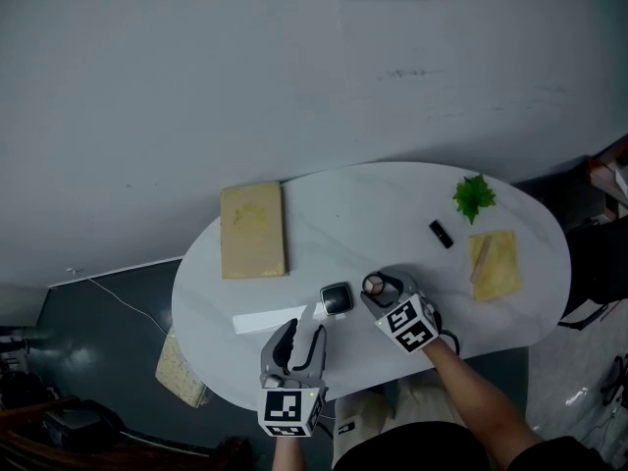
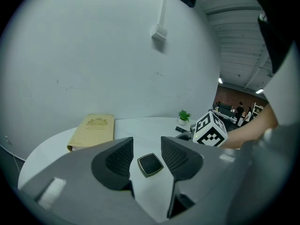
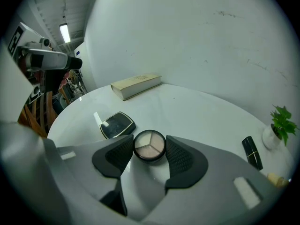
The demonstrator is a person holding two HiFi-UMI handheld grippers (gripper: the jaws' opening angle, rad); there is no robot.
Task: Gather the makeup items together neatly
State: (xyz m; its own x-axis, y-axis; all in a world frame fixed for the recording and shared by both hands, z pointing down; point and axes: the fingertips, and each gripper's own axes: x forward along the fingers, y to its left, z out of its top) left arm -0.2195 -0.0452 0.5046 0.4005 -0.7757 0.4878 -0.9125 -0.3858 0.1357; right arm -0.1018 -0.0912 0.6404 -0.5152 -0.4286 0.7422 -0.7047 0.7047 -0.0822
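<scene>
A white oval table (image 1: pixel 324 214) set against a grey wall carries, at its far left, a tan book (image 1: pixel 253 231) lying flat, with a white strip (image 1: pixel 265 319) near the front edge below it. Just right of the strip, the left gripper (image 2: pixel 146 149) reaches in from the near edge. Its jaws stand apart and grasp nothing, though a square black compact (image 2: pixel 150 164) lies on the tabletop in the gap between them, clear of both pads. Immediately to the compact's right, the right gripper (image 1: pixel 381 290) is clenched on a round eyeshadow palette (image 3: pixel 149 146). The ribbed pads press its rim from either side at the jaw tips, and its three pale shades face up. The palette sits just beside the compact, the two close together at the table's front centre. Further right and well apart from that pair, a black lipstick tube (image 3: pixel 252 152) lies on its side. Beyond it stand a small green plant (image 1: pixel 474 197) and a tan pad (image 1: pixel 495 265) near the table's right end.
</scene>
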